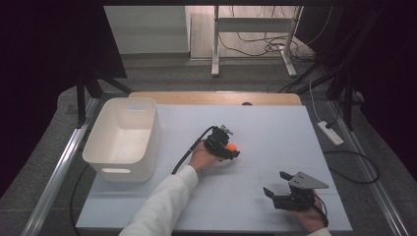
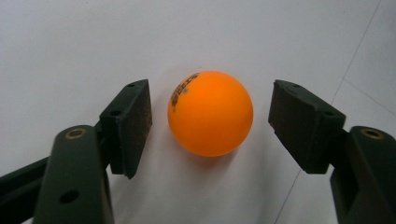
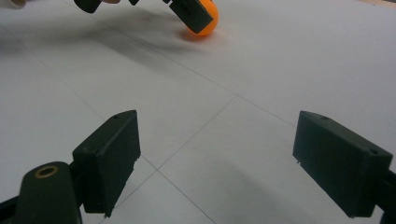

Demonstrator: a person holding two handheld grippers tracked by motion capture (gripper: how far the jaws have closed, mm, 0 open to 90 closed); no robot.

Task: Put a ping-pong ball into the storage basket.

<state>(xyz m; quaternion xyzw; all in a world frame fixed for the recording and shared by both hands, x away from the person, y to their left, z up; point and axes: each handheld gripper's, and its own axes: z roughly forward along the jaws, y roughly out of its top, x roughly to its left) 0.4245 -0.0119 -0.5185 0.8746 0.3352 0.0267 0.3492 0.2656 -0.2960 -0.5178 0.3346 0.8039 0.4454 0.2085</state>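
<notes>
An orange ping-pong ball [image 2: 210,113] with dark print rests on the white table surface [image 1: 275,132], near its middle. My left gripper [image 2: 210,119] is open around it, one pad on each side with a small gap to the ball. From above, the ball [image 1: 231,146] sits between that gripper's jaws [image 1: 230,149]. My right gripper [image 3: 217,161] is open with nothing between its pads, near the front right of the table [image 1: 282,189]. In the right gripper view the ball [image 3: 208,21] lies far off, partly behind the other gripper's jaw.
A white plastic bin [image 1: 123,138] stands at the table's left. A wooden strip [image 1: 216,97] runs along the far edge. A power strip [image 1: 330,132] and cables lie on the floor to the right, and a desk frame [image 1: 253,39] stands beyond.
</notes>
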